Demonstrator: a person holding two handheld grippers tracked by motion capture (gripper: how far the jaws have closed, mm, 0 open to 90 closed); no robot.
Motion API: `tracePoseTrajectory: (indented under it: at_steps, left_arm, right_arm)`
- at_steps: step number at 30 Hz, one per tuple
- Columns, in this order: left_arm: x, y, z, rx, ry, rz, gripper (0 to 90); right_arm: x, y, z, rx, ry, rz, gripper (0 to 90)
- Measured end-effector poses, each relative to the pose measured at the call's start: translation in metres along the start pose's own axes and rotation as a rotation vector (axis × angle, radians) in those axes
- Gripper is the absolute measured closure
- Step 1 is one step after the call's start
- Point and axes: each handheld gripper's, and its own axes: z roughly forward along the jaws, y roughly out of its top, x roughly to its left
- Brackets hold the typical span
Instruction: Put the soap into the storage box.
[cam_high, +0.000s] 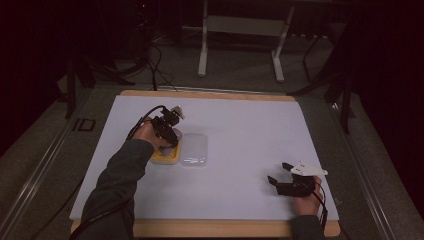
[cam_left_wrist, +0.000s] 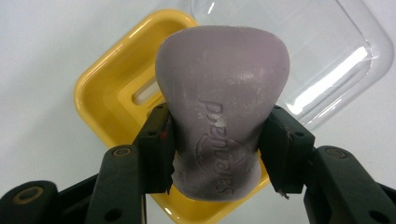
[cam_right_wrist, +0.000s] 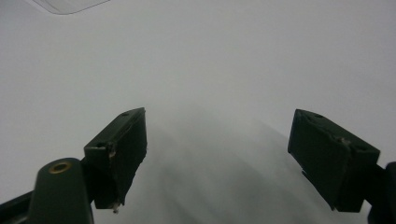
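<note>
I have the left gripper (cam_left_wrist: 215, 149) clamped on a mauve bar of soap (cam_left_wrist: 219, 107), both pads pressing into its lower half, and the bar hangs just above the yellow soap dish (cam_left_wrist: 100, 100) on the left side of the white table (cam_high: 250, 130). In the high view the left gripper (cam_high: 167, 131) sits right over that dish (cam_high: 165, 156), with the clear plastic lid (cam_high: 194, 149) lying flat just to its right, touching or nearly so; I cannot tell which.

My main worry is the grip. Soap is slick, and the bar widens above the pads, so most of its bulk sticks out past them. If I tilt or jolt the hand, I judge the bar could slide out and drop onto the rim of the dish rather than into its hollow, tipping the dish or skidding off across the table.

Second, the bar looks turned at an angle to the dish, which appears diagonal in the left gripper view. Lowered like this, a corner could catch the wall and leave the soap propped up, so the lid would not seat later.

Third, the lid (cam_left_wrist: 322, 56) is so close that a pad could nudge it when I let go.

My right gripper (cam_high: 286, 176) rests near the front right of the table, jaws spread wide and empty, well apart from all this.
</note>
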Motion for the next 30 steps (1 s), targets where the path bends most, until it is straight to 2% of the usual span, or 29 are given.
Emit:
tracePoseTrajectory:
  at_steps: [6,22,30]
  left_arm:
    - [0.004,-0.001,0.005,0.006,-0.007,-0.025,49.9]
    - [0.011,-0.005,0.013,0.036,-0.008,-0.052,49.9]
    - [0.013,-0.005,0.02,0.053,-0.022,-0.061,49.9]
  right_arm:
    - [0.0,0.0,0.0,0.0,-0.001,-0.001,19.2]
    - [0.0,0.0,0.0,0.0,-0.003,-0.003,19.2]
    - [0.0,0.0,0.0,0.0,-0.004,-0.004,19.2]
